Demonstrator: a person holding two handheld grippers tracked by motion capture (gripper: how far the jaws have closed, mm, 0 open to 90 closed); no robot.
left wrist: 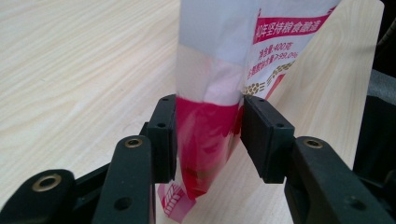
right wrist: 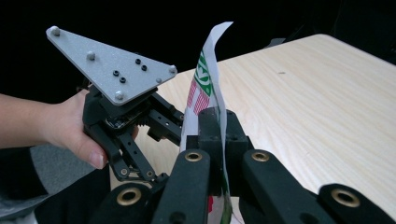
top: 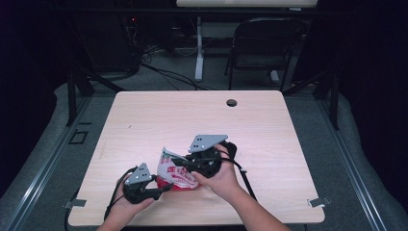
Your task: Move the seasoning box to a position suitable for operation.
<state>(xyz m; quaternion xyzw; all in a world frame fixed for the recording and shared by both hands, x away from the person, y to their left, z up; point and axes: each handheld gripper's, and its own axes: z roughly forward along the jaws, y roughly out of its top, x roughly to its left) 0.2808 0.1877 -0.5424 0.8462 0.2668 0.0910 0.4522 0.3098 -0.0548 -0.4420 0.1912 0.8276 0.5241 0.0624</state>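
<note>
A red and white plastic bag (top: 175, 173) with printed text stands near the table's front edge. My left gripper (top: 161, 187) comes at its lower left end. In the left gripper view both pads of that gripper (left wrist: 208, 130) touch the sides of the bag's red end (left wrist: 205, 140). My right gripper (top: 185, 163) meets the bag from the right. In the right gripper view its jaws (right wrist: 219, 126) are shut on the bag's thin upright edge (right wrist: 208, 70). The left gripper (right wrist: 161, 130), with its grey plate, is seen just behind the bag there.
The wooden table (top: 192, 115) has a cable hole (top: 231, 102) near its far edge and metal clips (top: 318, 202) at the front corners. A black folding chair (top: 262, 45) and cables stand on the floor beyond it.
</note>
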